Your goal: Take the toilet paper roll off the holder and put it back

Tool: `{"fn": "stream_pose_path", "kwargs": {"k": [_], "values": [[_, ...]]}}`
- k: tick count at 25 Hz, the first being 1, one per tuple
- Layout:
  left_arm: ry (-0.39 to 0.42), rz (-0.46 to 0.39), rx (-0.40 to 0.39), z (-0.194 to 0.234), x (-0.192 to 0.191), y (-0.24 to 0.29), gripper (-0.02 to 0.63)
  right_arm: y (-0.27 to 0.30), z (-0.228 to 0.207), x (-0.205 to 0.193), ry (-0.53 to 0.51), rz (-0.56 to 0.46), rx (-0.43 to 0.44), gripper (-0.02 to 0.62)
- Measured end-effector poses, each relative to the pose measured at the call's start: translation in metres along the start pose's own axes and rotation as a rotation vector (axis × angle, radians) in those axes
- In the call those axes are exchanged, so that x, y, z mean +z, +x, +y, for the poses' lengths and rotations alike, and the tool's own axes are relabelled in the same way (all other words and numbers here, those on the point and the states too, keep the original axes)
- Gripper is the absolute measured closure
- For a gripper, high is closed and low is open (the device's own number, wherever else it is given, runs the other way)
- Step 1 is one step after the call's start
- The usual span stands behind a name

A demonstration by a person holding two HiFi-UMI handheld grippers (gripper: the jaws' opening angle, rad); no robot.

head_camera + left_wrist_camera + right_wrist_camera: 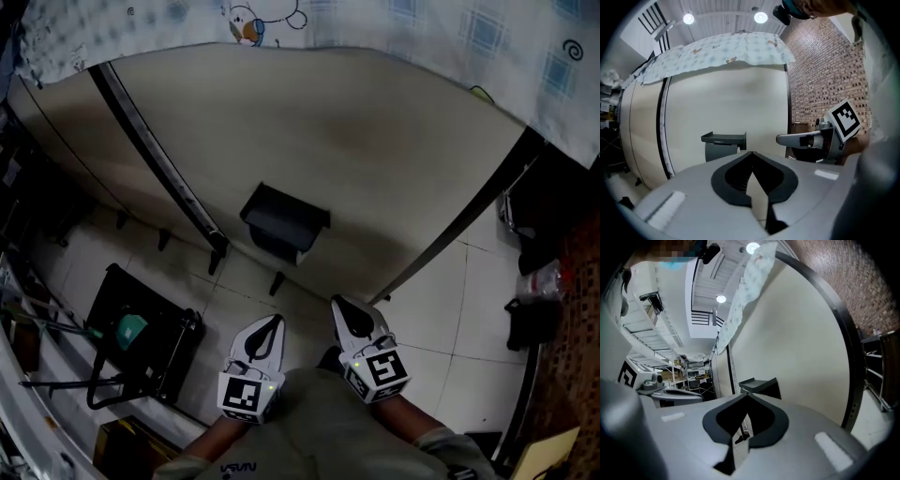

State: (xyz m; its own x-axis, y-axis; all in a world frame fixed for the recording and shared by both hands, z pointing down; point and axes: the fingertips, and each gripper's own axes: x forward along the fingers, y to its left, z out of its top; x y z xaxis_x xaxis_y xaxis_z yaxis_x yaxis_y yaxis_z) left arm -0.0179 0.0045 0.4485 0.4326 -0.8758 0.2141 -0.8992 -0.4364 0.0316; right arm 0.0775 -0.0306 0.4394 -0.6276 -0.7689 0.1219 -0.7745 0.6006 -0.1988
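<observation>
your left gripper (pixel 274 321): jaws pressed together, nothing between them. your right gripper (pixel 339 304): likewise. holder (pixel 284 223): far panel, apart from both.

The big cream panel (pixel 375 141) is what carries stuff here, and the dark holder (pixel 284 223) is mounted right on its face. Up above the holder, a pale patterned cloth (pixel 450 37) is draped over the panel's top edge. Left of the holder, a black strip (pixel 159 155) runs along the panel. Below the holder it's white tiled floor (pixel 450 309) with little black feet (pixel 217 258) standing on it. Further left of the holder, a black frame (pixel 150 347) sits on the tiles with something teal (pixel 131 330) in it.
</observation>
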Motion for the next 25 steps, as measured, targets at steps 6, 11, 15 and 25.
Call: {"fn": "stream_pose_path", "kwargs": {"k": [6, 11, 15, 25], "values": [[-0.05, -0.045, 0.031, -0.013, -0.009, -0.073, 0.6, -0.049, 0.048, -0.003, -0.041, -0.004, -0.045, 0.592], [-0.125, -0.064, 0.0, -0.033, -0.02, -0.122, 0.6, -0.099, 0.09, -0.017, -0.059, 0.02, -0.098, 0.592], [-0.125, -0.08, -0.006, -0.045, -0.014, -0.145, 0.6, -0.127, 0.107, -0.023, -0.072, 0.037, -0.109, 0.592], [-0.059, -0.093, 0.012, -0.086, 0.002, -0.139, 0.6, -0.164, 0.1, -0.003, -0.099, -0.018, -0.07, 0.592]]}}
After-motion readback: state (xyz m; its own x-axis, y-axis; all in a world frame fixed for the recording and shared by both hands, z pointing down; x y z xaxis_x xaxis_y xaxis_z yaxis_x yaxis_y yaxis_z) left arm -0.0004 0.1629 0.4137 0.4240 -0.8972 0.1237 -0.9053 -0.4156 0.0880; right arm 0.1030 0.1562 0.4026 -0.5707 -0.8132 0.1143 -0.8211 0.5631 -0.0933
